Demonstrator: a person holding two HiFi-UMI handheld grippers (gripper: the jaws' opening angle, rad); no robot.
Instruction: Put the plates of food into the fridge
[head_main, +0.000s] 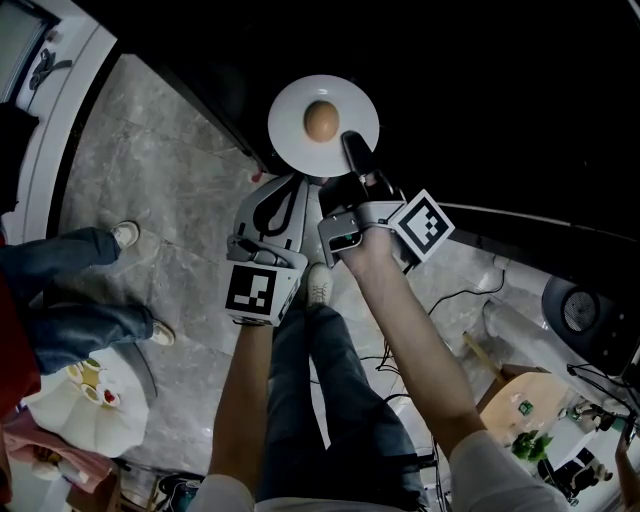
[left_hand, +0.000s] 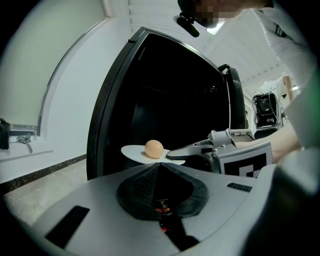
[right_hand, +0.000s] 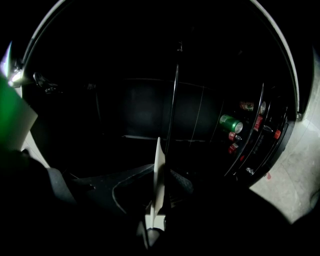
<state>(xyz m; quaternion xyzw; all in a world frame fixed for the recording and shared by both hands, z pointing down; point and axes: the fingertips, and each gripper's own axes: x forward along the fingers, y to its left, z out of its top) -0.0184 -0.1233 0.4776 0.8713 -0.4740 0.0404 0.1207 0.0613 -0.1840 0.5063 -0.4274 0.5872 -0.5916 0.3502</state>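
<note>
**Fridge** (head_main: 520, 100): open, with a black, unlit interior. The right gripper view shows thin wire shelf edges inside.

**Rack at the fridge's right side:** holds a green can (right_hand: 230, 123) and a few small red-topped items too dim to identify.

**Plate** (head_main: 290, 130): white and round, held level just inside the fridge's opening and resting on no visible shelf. The right gripper view shows it edge-on as a thin pale blade (right_hand: 158, 175).

**Food** (head_main: 321, 121): one tan, egg-shaped piece lying near the plate's middle.

**Right gripper** (head_main: 352, 145): clamped on the plate's near rim, with one dark jaw lying across the top of the plate. It reaches into the fridge's mouth.

**Left gripper** (head_main: 287, 185): just outside the fridge's front edge, beside the right gripper. In the left gripper view its dark pads (left_hand: 157, 167) meet at the tip with nothing between them.

**Floor** (head_main: 150, 150): grey, veined stone tiles running up to the fridge's front.

**Wall** (left_hand: 60, 75): plain white with a dark skirting strip, to the left of the fridge.

**Second person's legs** (head_main: 70, 290): in jeans and pale shoes, standing on the floor well to the left of the fridge.

**Small white round table** (head_main: 90, 405): carries cups and stands further from the fridge than those legs.

**Cables** (head_main: 450, 300): dark loops on the floor in front of the fridge, on its right side.
</note>
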